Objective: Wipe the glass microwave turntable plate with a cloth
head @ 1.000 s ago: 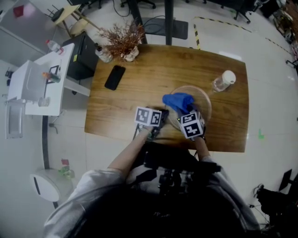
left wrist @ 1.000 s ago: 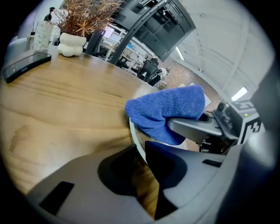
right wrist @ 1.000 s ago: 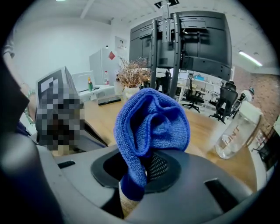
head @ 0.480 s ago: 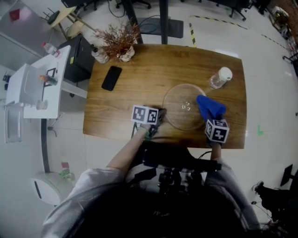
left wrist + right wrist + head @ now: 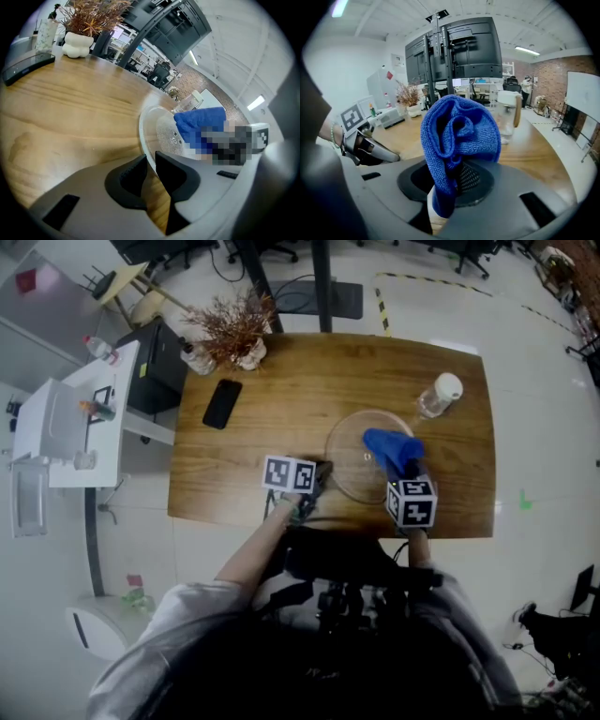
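Swinging back in from the right edge, the right tool (image 5: 404,472) now carries the cloth (image 5: 391,448) over the right half of the glass turntable plate (image 5: 347,442). Half a second earlier the cloth hung out past the plate's right rim, and a second ago it sat toward the middle. That reads as one wiping stroke going out and another coming back.

The right tool's jaws are clamped on the cloth's lower folds, and the rest bunches up in a blue wad ahead of them. From the left gripper view the cloth (image 5: 199,123) seems to rest on the glass, though contact is hard to confirm.

The left tool (image 5: 324,471) has not shifted. Its jaws are closed on the plate's near-left rim (image 5: 143,136), pinning the plate flat on the table (image 5: 281,395).

Judging by this, wiping is well under way, with the right side getting attention and the left, near the clamped rim, probably the hardest patch to reach. A clear bottle (image 5: 439,397) stands just beyond the plate's far-right rim, close enough to be knocked by a wide stroke.
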